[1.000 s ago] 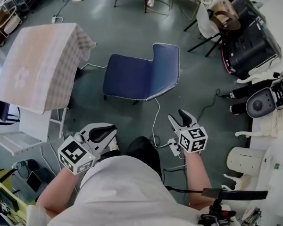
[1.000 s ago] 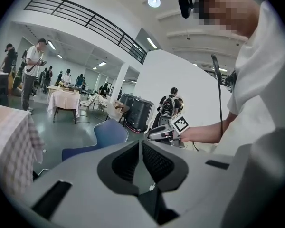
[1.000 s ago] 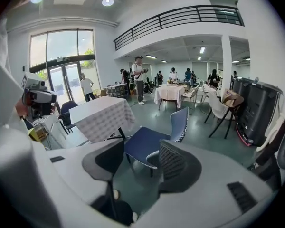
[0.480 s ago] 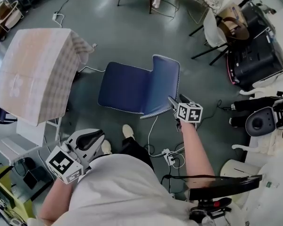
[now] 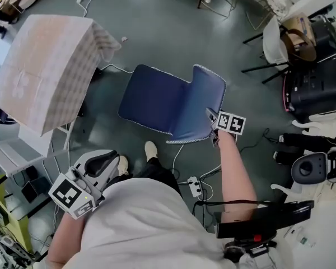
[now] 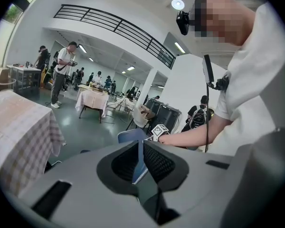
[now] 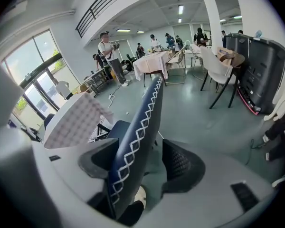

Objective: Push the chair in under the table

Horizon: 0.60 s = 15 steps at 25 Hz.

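Note:
A blue chair with white edge stitching stands on the grey floor, its seat turned toward the table, which wears a checked cloth at the left. My right gripper is at the top edge of the backrest, jaws wide open astride it. The edge lies against the left jaw, with a gap to the right one. My left gripper hangs low at my left side, away from the chair, jaws together with nothing in them. In the left gripper view, the chair shows far off.
A power strip and cables lie on the floor behind the chair, near my shoe. White chairs and a black case stand at the right. A white rack sits below the table. Several people stand far off.
My right gripper has reached forward and down from near my body to the chair's backrest, and its jaws now straddle the edge. My left gripper has drifted left and back.

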Tool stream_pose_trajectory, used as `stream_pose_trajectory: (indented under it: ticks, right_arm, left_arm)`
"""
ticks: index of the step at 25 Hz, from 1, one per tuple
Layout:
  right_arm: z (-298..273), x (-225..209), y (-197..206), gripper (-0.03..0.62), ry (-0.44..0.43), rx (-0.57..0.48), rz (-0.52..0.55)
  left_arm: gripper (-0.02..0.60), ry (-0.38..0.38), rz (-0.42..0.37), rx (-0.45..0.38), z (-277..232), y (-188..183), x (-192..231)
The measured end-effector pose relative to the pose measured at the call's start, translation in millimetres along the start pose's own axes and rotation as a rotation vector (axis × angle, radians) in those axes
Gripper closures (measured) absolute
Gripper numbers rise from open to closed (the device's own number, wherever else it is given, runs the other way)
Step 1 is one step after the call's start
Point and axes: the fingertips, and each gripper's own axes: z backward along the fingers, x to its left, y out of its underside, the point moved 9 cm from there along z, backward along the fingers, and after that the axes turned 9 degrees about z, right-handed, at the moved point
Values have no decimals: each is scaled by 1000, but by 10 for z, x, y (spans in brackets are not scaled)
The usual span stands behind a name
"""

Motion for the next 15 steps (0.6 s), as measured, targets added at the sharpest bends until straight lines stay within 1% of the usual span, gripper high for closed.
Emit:
stream_pose_trajectory:
  ticks: [3,6,13,15]
  right_arm:
    - [-64,31,4,305,-22,40,-6]
    - [-103,68,-26,391,-37,65,9]
    - [-108,122,-52,458,-16,100,69]
    - [-110,127,-59,480,-13,106,69]
  left_arm:
    - [555,-24,6,-7,15,13,27]
    - [557,-39,16,-14,1,21,47]
    - [557,-52,38,-35,48,69,61]
    - [557,-55,40,-37,60,70,71]
